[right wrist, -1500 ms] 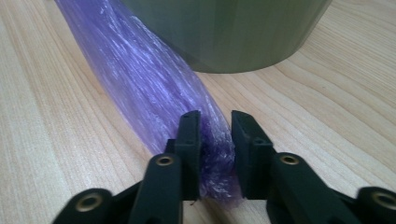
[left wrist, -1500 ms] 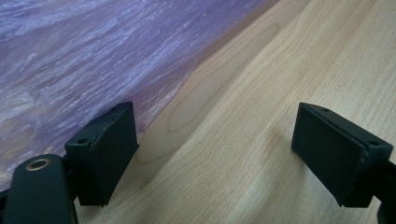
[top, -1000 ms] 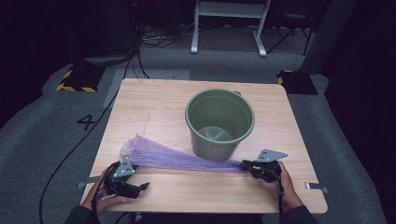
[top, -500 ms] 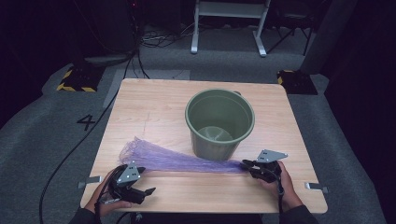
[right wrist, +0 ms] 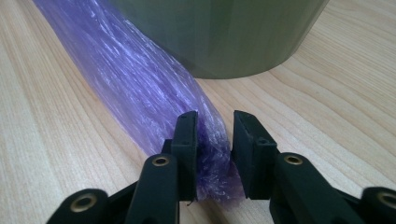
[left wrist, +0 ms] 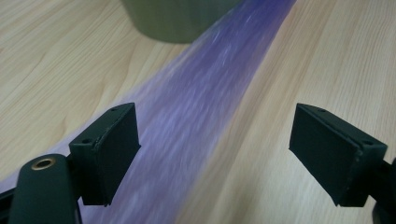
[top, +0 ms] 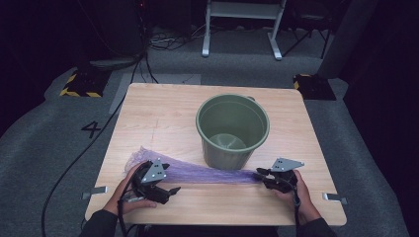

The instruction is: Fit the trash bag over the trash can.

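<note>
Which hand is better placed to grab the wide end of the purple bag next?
Left. Its tongs are open over the purple bag, while the right tongs already pinch its narrow end.

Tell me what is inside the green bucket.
From the high view, the green bucket looks empty: its bare bottom shows, with nothing lying on it. The near inner wall is hidden behind the rim. The purple plastic bag lies outside, on the table in front.

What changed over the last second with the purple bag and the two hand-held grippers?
The left hand-held gripper drew back toward the person, then returned beside the purple bag, jaws open. The right hand-held gripper stayed shut on the bag's end; the green bucket hasn't moved.
</note>
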A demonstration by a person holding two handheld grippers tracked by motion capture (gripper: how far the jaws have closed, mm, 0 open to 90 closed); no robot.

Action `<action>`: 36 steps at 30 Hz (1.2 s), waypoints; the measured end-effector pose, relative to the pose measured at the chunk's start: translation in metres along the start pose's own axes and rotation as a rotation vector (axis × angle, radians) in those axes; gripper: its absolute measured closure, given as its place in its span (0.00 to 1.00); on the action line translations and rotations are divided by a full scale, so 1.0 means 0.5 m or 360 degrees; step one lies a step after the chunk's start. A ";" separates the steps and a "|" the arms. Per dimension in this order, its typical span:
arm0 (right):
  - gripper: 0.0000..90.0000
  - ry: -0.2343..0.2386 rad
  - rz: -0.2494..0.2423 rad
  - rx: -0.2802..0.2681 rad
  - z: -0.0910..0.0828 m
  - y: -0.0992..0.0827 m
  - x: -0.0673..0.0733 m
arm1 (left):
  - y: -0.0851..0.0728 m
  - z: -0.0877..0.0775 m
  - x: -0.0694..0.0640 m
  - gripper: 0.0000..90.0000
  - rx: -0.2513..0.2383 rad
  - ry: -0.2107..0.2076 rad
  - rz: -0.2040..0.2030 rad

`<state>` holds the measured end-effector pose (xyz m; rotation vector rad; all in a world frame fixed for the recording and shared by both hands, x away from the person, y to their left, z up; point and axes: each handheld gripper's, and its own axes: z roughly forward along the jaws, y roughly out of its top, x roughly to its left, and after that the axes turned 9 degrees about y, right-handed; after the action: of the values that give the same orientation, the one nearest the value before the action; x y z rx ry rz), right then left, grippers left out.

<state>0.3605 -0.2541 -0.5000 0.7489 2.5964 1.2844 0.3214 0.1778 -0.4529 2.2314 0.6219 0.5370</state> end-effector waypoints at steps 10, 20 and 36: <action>0.76 -0.0011 -0.0022 -0.0027 -0.001 0.009 0.010 | 0.043 0.092 -0.025 0.22 0.0224 -0.0061 0.0173; 0.71 -0.0010 -0.0036 -0.0059 -0.005 0.014 0.016 | 0.027 0.121 0.001 0.23 0.0294 -0.0044 0.0106; 0.39 0.0016 -0.0018 -0.0041 0.004 0.025 0.021 | 0.009 0.130 0.034 0.68 0.0264 -0.0053 -0.0030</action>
<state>0.3567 -0.2413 -0.4906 0.7238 2.5831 1.3192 0.3718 0.1494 -0.4878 2.3819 0.6916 0.4519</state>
